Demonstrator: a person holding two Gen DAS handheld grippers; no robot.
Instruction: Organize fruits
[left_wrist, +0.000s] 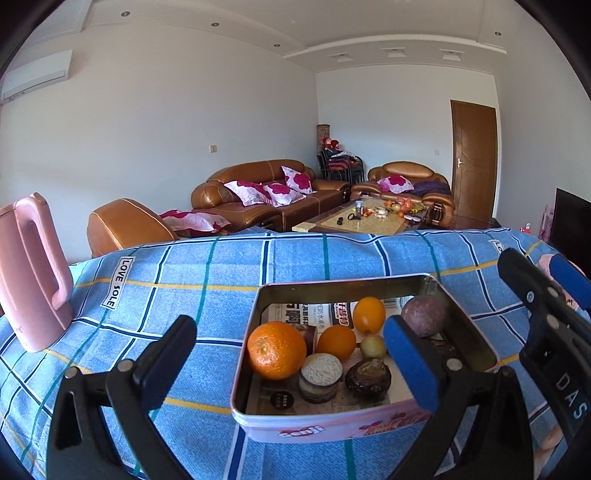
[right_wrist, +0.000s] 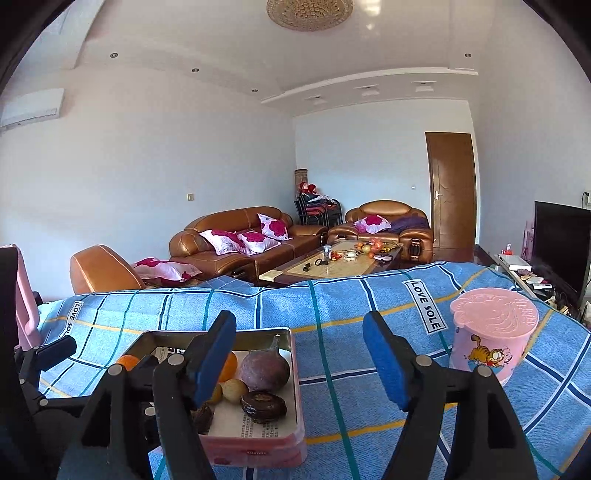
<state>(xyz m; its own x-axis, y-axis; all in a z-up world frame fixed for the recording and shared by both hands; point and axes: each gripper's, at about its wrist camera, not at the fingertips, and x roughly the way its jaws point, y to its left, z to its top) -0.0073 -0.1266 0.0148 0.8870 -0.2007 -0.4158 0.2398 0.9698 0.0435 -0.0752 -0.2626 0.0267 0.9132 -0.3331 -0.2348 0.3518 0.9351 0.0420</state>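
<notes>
A pink rectangular tin (left_wrist: 314, 428) lined with newspaper sits on the blue checked tablecloth; it also shows in the right wrist view (right_wrist: 258, 448). Inside lie a large orange (left_wrist: 276, 350), two smaller oranges (left_wrist: 336, 341) (left_wrist: 369, 314), a purple passion fruit (left_wrist: 424, 314) (right_wrist: 265, 371), a small yellow-green fruit (left_wrist: 373, 346) (right_wrist: 235, 389), dark round cakes (left_wrist: 367, 380) (right_wrist: 263, 406) and a pale-topped cake (left_wrist: 320, 376). My left gripper (left_wrist: 291, 362) is open, its fingers straddling the tin's left part. My right gripper (right_wrist: 299, 363) is open and empty over the cloth right of the tin.
A pink kettle (left_wrist: 31, 273) stands at the table's left. A pink lidded cartoon canister (right_wrist: 493, 332) stands at the right. The right gripper's frame (left_wrist: 546, 314) shows beside the tin. Beyond the table edge are brown sofas (left_wrist: 266, 192) and a coffee table (left_wrist: 362, 218).
</notes>
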